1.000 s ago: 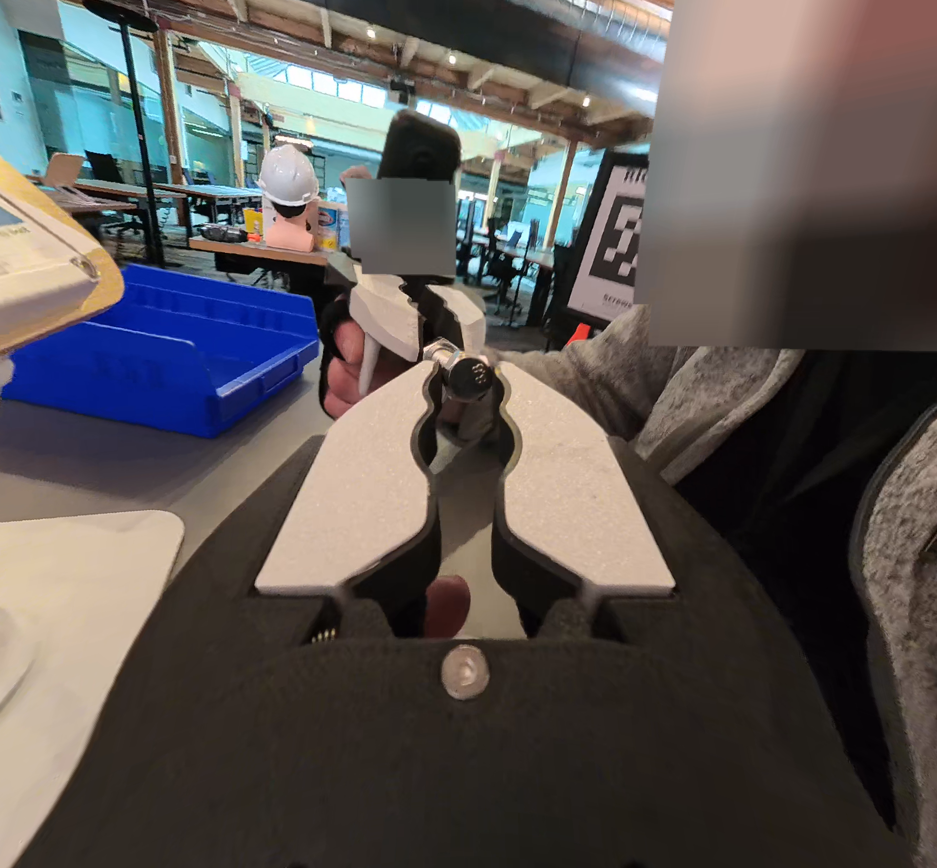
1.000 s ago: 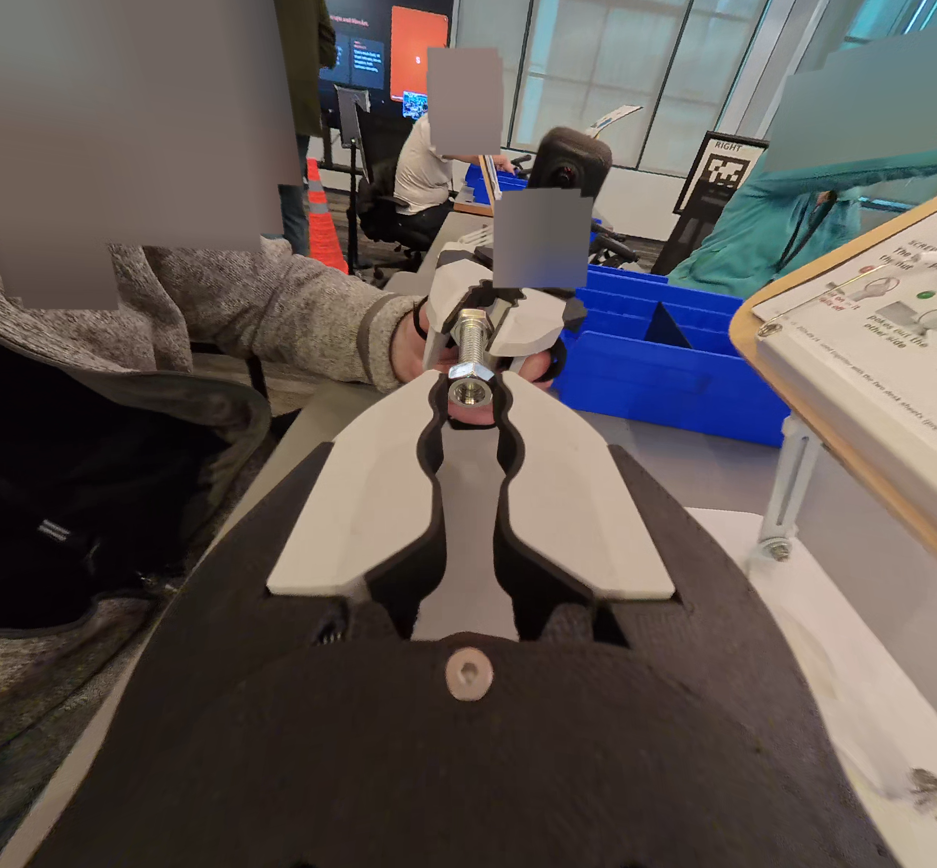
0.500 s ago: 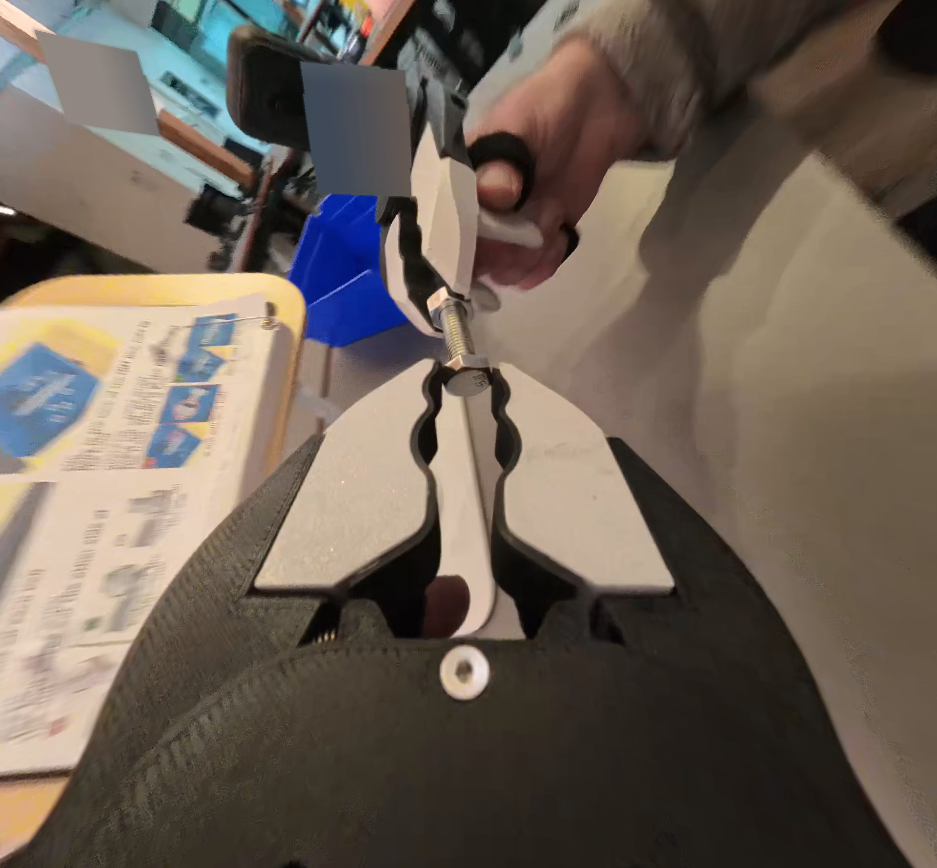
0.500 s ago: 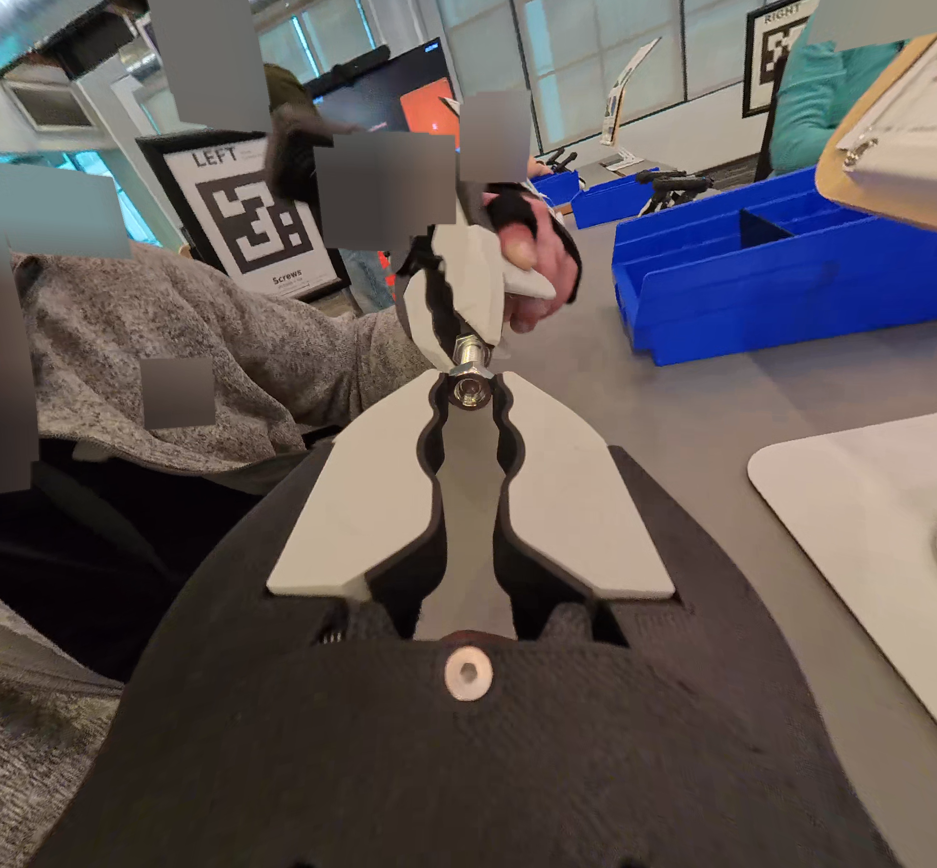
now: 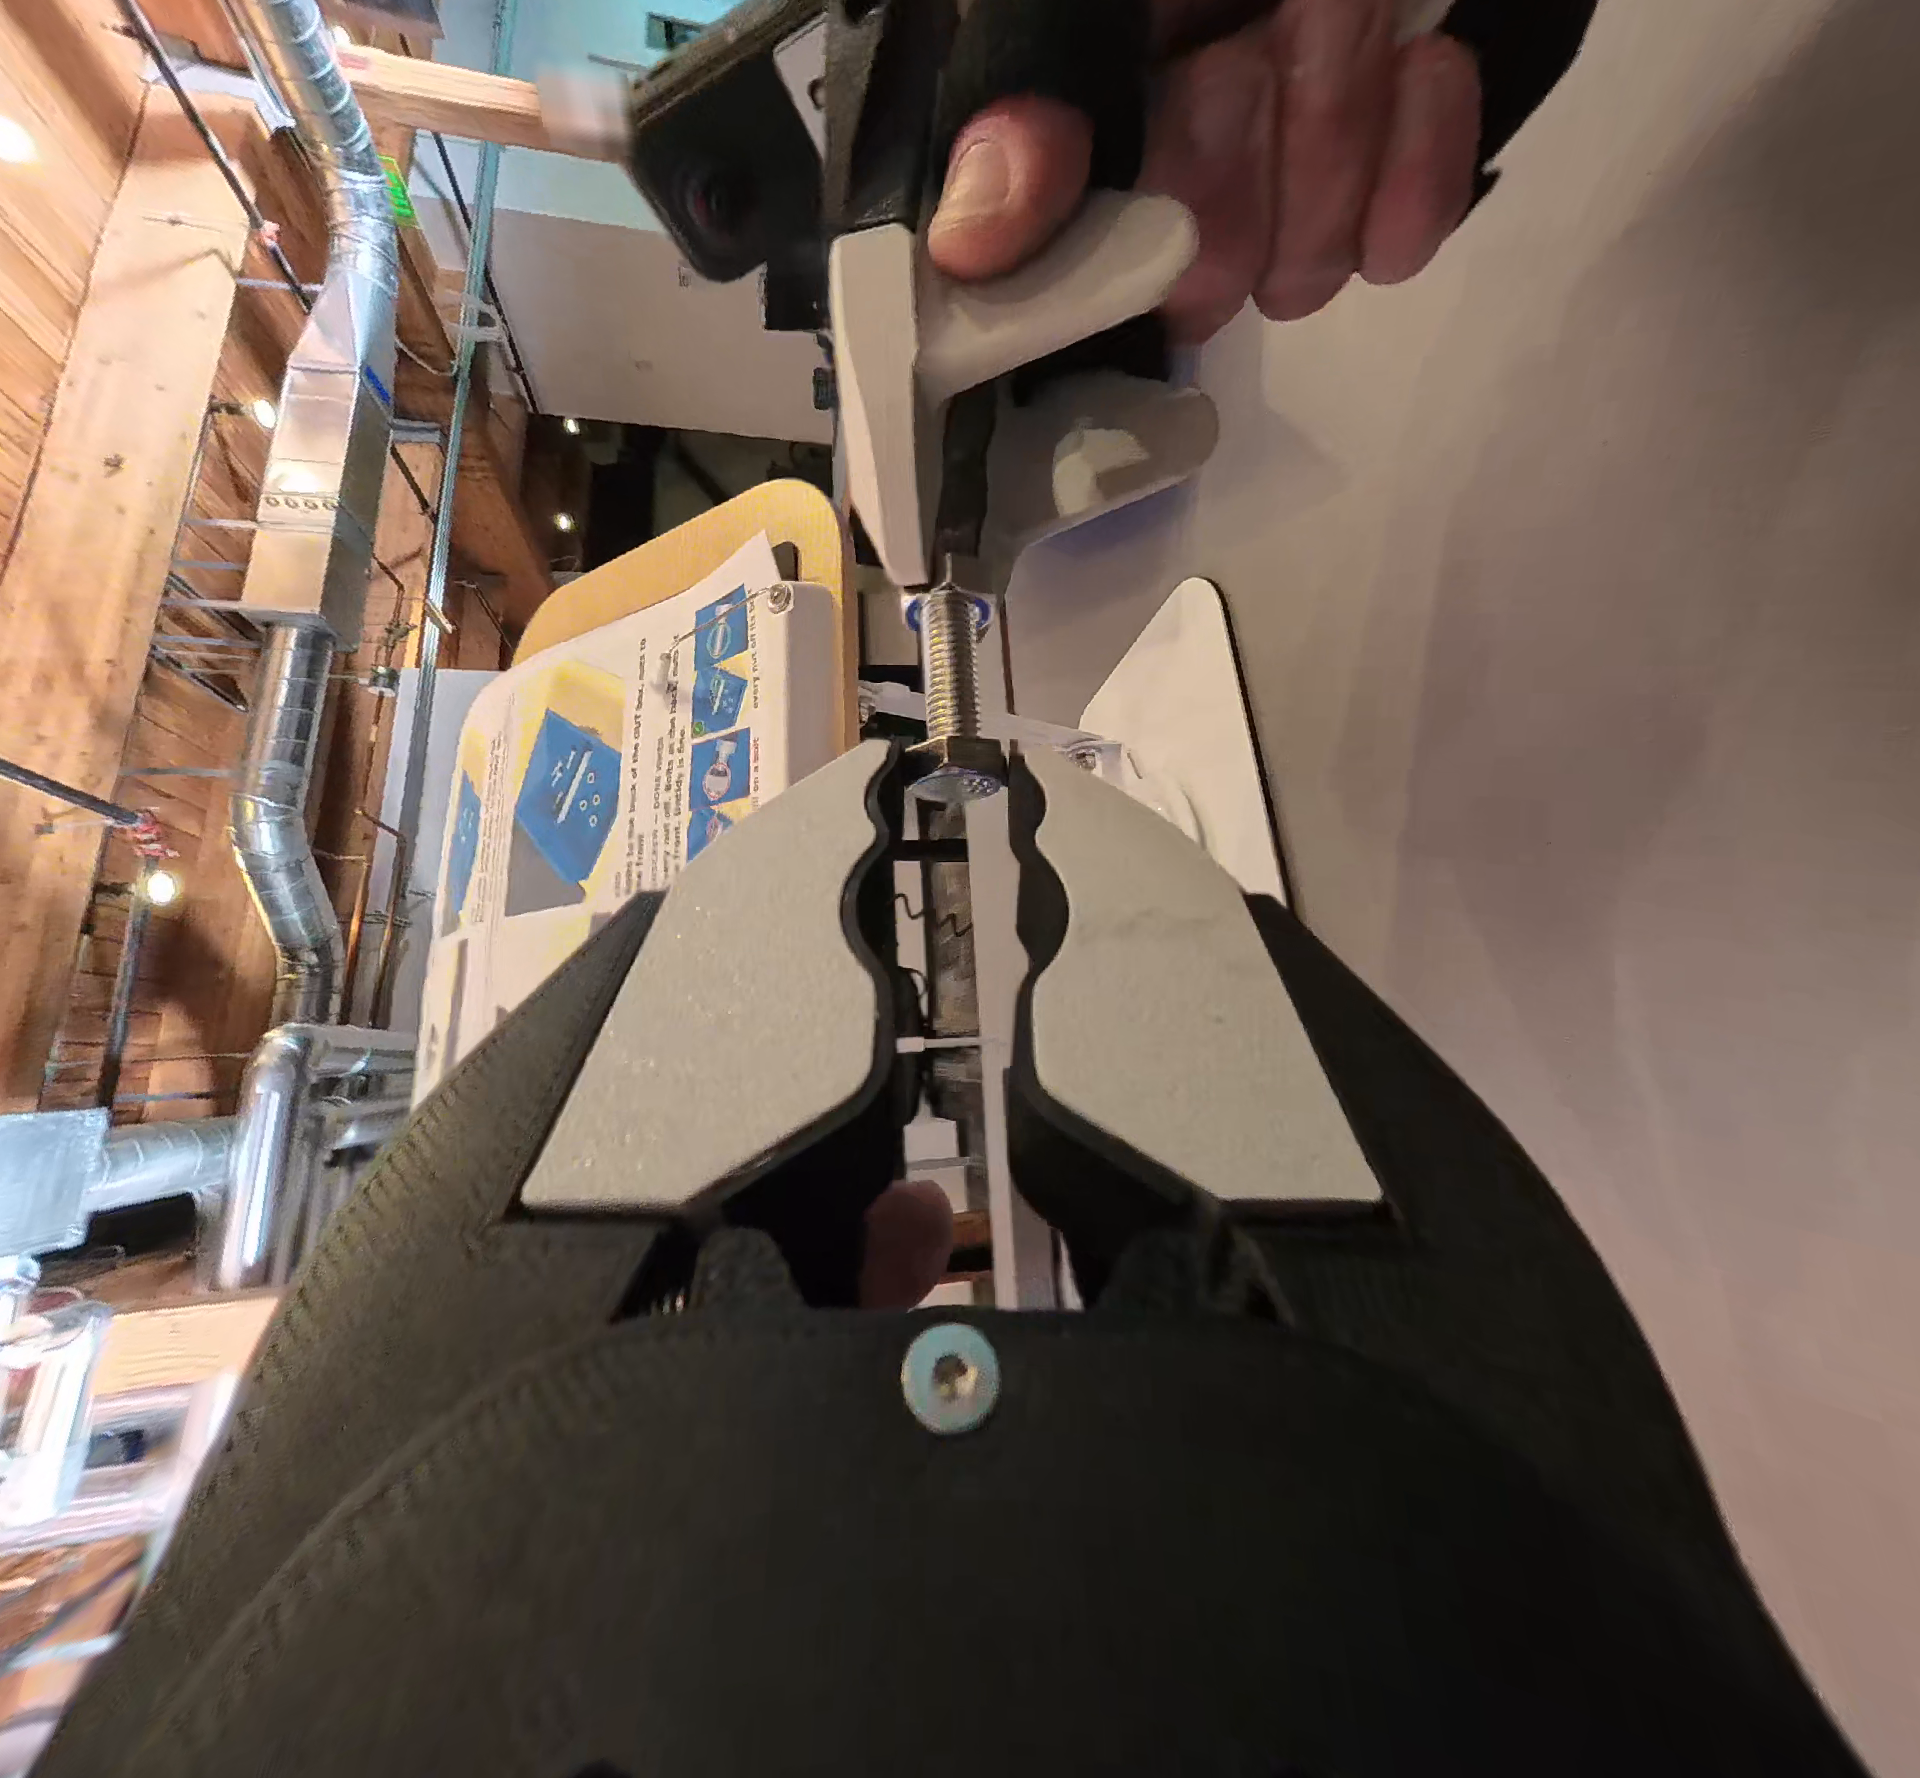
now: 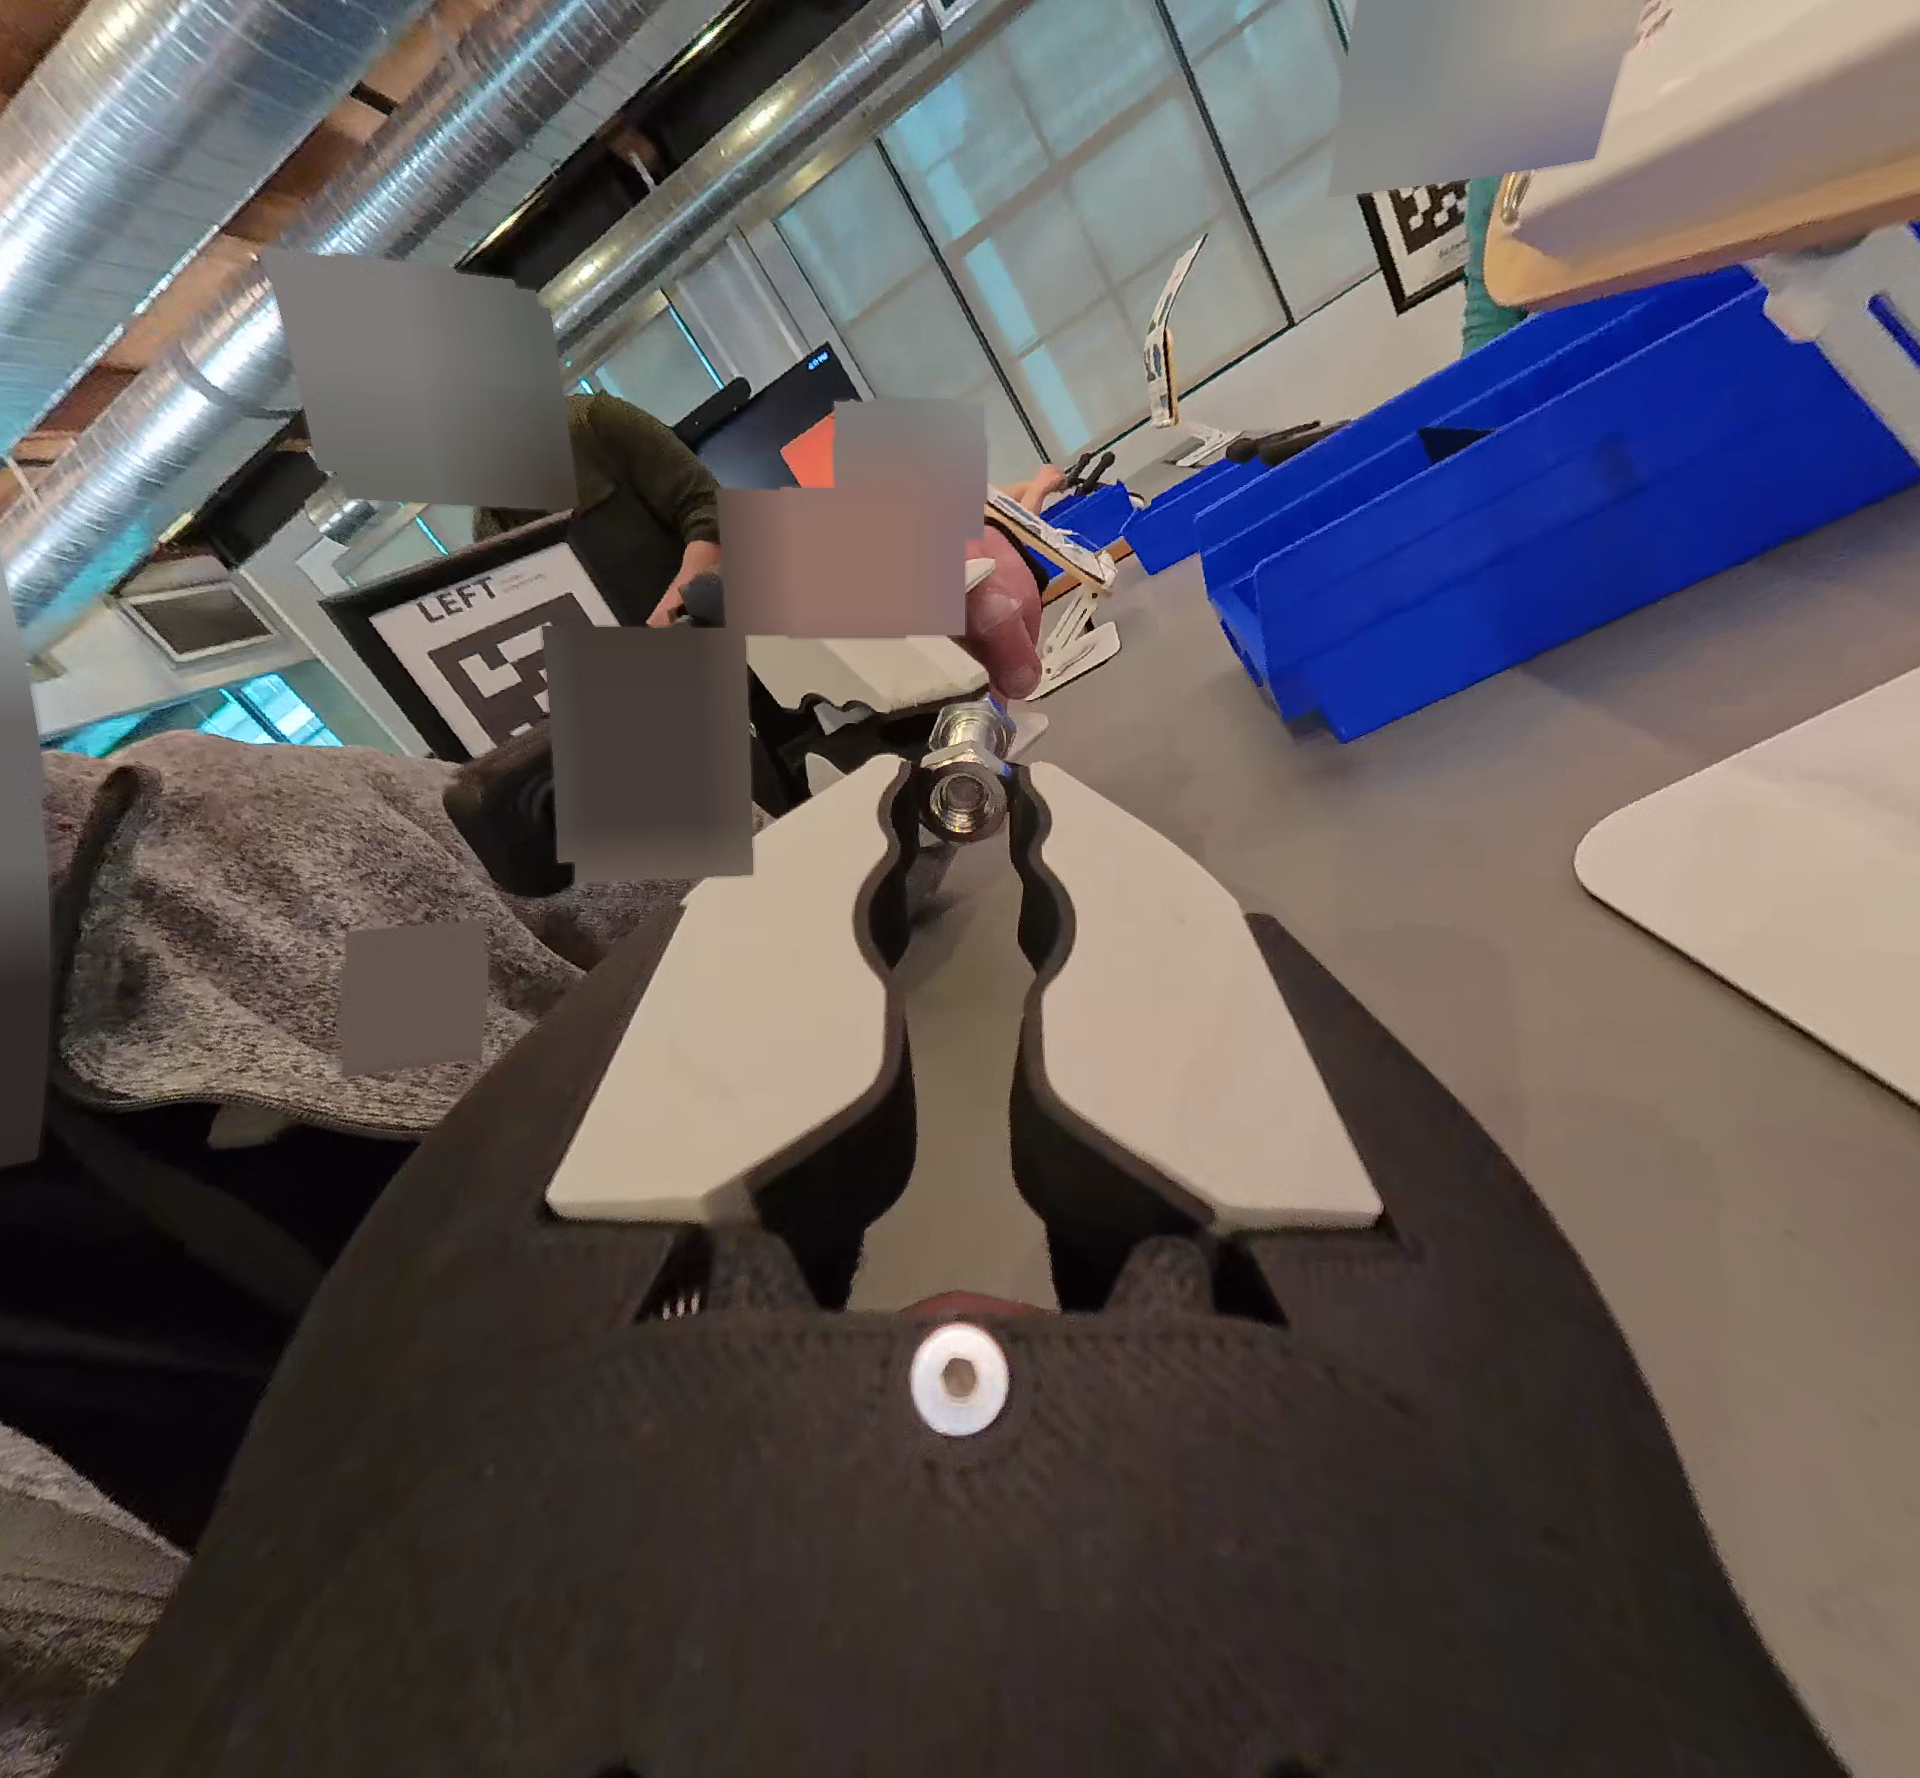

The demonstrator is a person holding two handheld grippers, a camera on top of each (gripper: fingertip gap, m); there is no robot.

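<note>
- Grey table (image 6: 1455, 845), blue bins (image 6: 1558, 533) upper right.
- We see our left gripper (image 5: 951, 778) clamping the bolt (image 5: 951, 679) head at centre frame.
- Our right gripper (image 6: 961, 798) clamps the nut (image 6: 961, 803).

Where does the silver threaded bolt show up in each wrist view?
Left wrist view: silver threaded bolt at centre, its hex head in the left gripper, shaft pointing up.
Right wrist view: bolt just above the fingertips, seen end-on.
Shared landmark: white board on the grey table.
</note>
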